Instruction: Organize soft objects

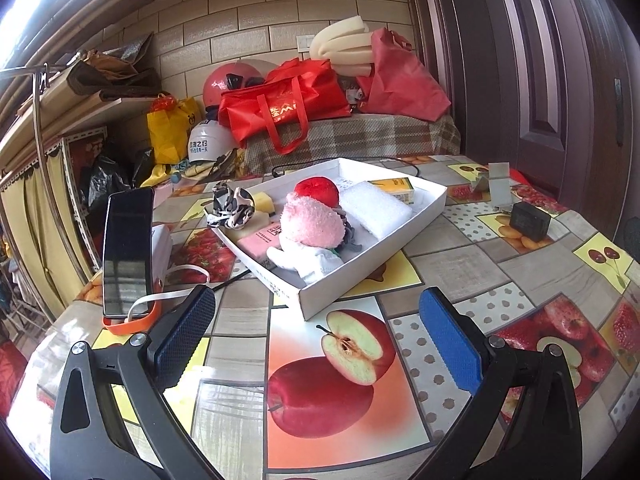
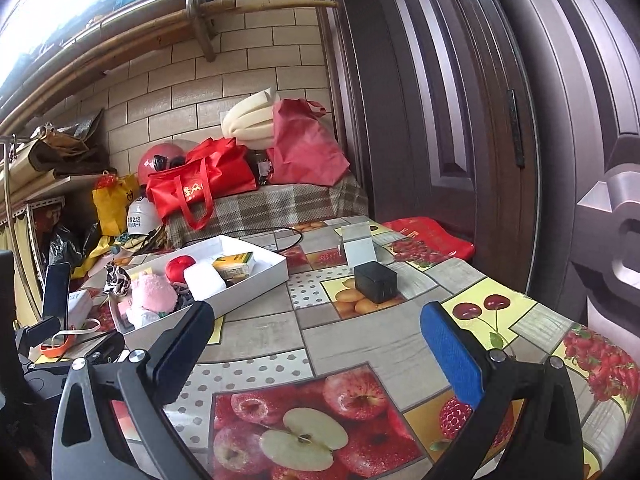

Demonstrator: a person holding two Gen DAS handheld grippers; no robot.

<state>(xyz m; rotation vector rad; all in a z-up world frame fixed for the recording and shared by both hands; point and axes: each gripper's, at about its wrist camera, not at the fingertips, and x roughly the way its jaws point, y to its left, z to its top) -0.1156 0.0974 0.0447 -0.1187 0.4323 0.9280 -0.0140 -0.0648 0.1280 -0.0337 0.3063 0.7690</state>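
Item: fluffy pink plush toy [image 1: 310, 222] in shallow white cardboard tray [image 1: 434, 204] | Handling: likely light, squashy; pinch mid-body | left tongs [image 1: 316, 336], right tongs [image 2: 316, 340]: both released, empty

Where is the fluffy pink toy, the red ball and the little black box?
Fluffy pink plush toy [image 1: 312, 222], left wrist view, on its fuzzy pink top.
Round red soft ball [image 1: 317, 190], left wrist view, on its front.
Small black box [image 2: 376, 282], right wrist view, on its top face.
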